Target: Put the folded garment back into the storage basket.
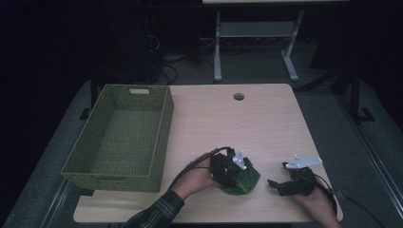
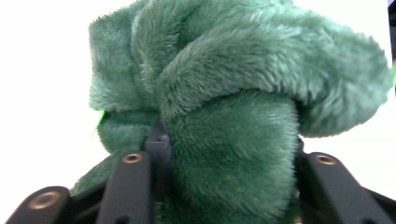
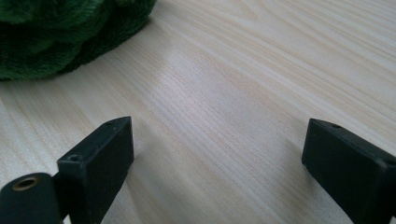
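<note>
A crumpled green plush cloth (image 1: pixel 246 180) (image 2: pixel 233 88) lies near the front edge of the light wooden table (image 1: pixel 237 128). My left gripper (image 1: pixel 236 173) (image 2: pixel 229 144) sits on its left side, and both black jaws press into the bulging fabric between them. My right gripper (image 1: pixel 277 174) (image 3: pixel 219 135) rests a little to the right of the cloth, jaws wide apart over bare wood with nothing between them. In the right gripper view an edge of the cloth (image 3: pixel 60 37) shows at the upper left, well ahead of the jaws.
A green woven basket (image 1: pixel 161 137) stands on the table's left side, open at the top, with nothing visible inside. A round cable hole (image 1: pixel 238 97) sits near the far edge. A white desk frame (image 1: pixel 256 33) stands on the floor beyond.
</note>
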A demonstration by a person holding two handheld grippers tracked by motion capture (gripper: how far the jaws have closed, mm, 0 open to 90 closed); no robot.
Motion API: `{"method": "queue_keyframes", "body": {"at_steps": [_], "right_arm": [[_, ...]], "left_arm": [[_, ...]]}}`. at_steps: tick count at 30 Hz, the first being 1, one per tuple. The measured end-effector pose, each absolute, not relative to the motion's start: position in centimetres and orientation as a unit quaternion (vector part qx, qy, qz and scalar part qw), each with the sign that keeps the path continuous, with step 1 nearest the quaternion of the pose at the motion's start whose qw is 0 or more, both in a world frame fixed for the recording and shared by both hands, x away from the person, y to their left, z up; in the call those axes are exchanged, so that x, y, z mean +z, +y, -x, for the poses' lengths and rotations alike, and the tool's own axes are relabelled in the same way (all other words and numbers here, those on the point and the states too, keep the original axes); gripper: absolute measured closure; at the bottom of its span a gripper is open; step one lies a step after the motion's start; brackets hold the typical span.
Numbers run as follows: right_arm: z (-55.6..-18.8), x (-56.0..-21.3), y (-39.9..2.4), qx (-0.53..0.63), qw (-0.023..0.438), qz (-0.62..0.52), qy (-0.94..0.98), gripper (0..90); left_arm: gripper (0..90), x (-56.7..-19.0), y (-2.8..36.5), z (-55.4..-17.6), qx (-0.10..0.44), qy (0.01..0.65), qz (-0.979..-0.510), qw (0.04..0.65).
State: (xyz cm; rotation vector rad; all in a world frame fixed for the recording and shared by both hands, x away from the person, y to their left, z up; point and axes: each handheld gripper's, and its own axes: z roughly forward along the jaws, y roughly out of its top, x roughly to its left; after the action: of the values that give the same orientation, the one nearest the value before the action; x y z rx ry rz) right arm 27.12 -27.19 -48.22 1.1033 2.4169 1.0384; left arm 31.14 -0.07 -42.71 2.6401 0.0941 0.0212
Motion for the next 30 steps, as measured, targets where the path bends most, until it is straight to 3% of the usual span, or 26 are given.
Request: {"method": "queue_keyframes", "body": {"at_steps": [7,30], "right_arm": [[-27.1,-48.2,-27.2,0.363,0.144,-0.385,0.837,9.1],[-27.1,-48.2,-27.1,0.362,0.143,-0.389,0.835,9.2]], "left_arm": [[66.6,-41.9,0.5,-31.3,0.01,0.044,-0.964,0.262],[67.0,-36.3,3.5,-32.0,0.028,0.061,-0.959,0.276]]}}
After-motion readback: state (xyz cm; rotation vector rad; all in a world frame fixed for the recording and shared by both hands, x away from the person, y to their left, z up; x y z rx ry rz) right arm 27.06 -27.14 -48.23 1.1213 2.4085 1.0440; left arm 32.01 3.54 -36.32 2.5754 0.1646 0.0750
